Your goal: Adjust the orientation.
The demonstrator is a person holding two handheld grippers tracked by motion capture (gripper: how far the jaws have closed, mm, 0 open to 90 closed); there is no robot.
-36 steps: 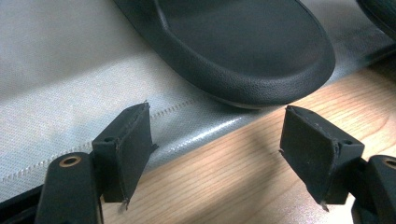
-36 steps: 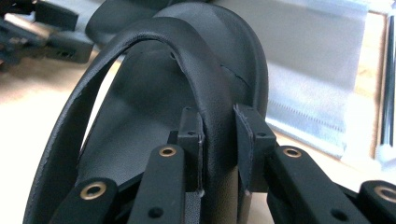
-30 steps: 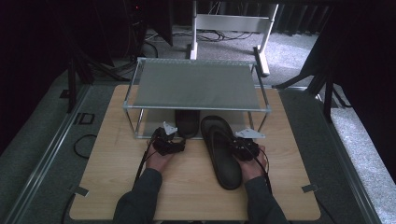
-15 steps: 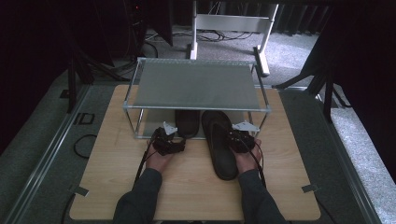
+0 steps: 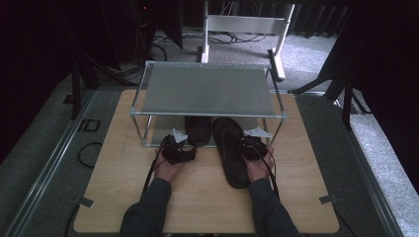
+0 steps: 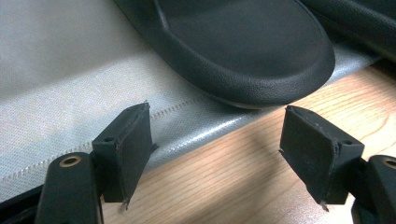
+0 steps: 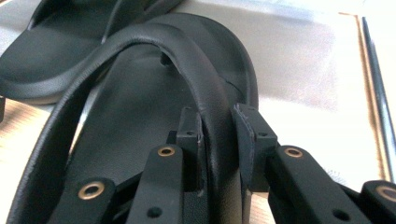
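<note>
My right tool [image 7: 217, 135] pinches the flip-flop strap [image 7: 196, 70]; left tool [image 6: 229, 154] open, empty. Slide straight ahead, strap low under the shelf [image 5: 207, 91].

From above, the front half of the slipper [image 5: 197, 129] ahead of my left gripper [image 5: 179, 148] is hidden under the rack's upper shelf [image 5: 210, 91], and so is the toe of the slipper [image 5: 232, 148] in my right gripper [image 5: 249, 146]. Looking along my left gripper's jaws, the top edge cuts off all but the near slipper's heel. Past my right gripper, the strap [image 7: 205, 93] covers the footbed behind it, and that slipper's heel runs off the bottom edge.
</note>
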